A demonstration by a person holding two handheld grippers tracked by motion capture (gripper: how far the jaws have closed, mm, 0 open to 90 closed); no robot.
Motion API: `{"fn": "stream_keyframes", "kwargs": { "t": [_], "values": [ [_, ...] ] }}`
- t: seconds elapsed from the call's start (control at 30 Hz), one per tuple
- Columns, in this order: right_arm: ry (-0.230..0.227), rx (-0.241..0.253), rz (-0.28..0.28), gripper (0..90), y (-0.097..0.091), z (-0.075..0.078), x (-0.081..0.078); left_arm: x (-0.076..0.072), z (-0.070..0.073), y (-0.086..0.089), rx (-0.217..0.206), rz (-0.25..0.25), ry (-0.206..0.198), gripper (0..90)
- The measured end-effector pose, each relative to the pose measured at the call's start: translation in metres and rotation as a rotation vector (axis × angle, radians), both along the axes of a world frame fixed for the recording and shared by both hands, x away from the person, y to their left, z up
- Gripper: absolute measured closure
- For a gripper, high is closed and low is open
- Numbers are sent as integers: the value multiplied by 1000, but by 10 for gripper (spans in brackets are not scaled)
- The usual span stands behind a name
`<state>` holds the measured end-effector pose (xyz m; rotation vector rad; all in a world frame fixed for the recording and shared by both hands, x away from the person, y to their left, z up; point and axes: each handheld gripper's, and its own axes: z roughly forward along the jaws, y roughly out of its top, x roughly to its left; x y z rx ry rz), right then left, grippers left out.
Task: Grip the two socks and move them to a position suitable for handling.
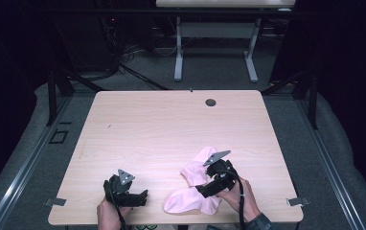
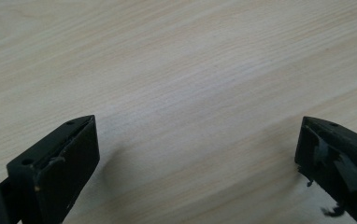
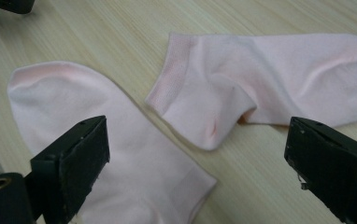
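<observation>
- Jaws of the right gripper (image 3: 195,163) stand wide apart and empty, above two pink socks; jaws of the left gripper (image 2: 195,163) are equally wide, with bare counter (image 2: 176,65) between them.
- In the high view, the right gripper (image 1: 201,188) sits at 5 o'clock on the counter and the left gripper (image 1: 143,196) at 7 o'clock, well apart from the socks.
- Near sock (image 1: 190,201) lies at the front edge; far sock (image 1: 201,165) lies at 1 o'clock from it, and the two meet near the middle.
- Right gripper view: far sock (image 3: 270,79) lies flat, cuff toward the near sock (image 3: 97,130), heel bulging.
- Judged step: pairing or aligning the socks.
- Recommended: grip one layer edge at a cuff, close fully before lifting, keep the other sock pinned or clear.
</observation>
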<state>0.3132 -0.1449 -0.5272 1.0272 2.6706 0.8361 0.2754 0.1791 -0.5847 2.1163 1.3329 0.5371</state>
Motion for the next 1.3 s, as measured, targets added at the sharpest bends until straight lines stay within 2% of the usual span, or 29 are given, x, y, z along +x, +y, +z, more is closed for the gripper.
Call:
{"fn": "stream_keyframes", "kwargs": {
  "t": [0.07,0.1,0.13,0.17,0.3,0.4,0.57,0.8,0.83,0.87,0.93,1.03,1.23,1.3],
  "values": [
    [-5,-12,3,167,7,-2,5,1,-2,1,-20,8,-7,0],
    [-2,-25,4,167,11,-3,8,2,-3,2,-24,17,-18,0],
    [-1,-33,3,243,18,-5,14,3,-4,3,-38,15,-16,0],
    [-1,-33,3,243,18,-5,14,3,-4,3,-38,15,-16,0],
    [11,-57,8,349,30,-13,24,5,-6,4,-49,8,-36,0],
    [33,-79,18,465,42,-20,29,4,-7,4,-59,2,-52,0],
    [26,-96,39,549,51,-25,27,4,-7,4,-58,-2,-53,0],
    [43,-90,35,661,55,-29,27,4,-8,4,-59,-1,-53,0],
    [30,-103,22,711,56,-30,26,4,-8,4,-59,-1,-53,0],
    [30,-103,22,711,56,-30,26,4,-8,4,-59,0,-55,0],
    [28,-89,3,769,54,-30,26,4,-8,4,-59,0,-55,0],
    [26,-80,0,808,52,-31,27,4,-8,4,-59,0,-54,0],
    [51,-39,-18,820,46,-31,30,5,-7,4,-59,0,-52,0],
    [46,2,-31,821,41,-27,31,5,-7,4,-60,2,-53,0]
  ]
}}
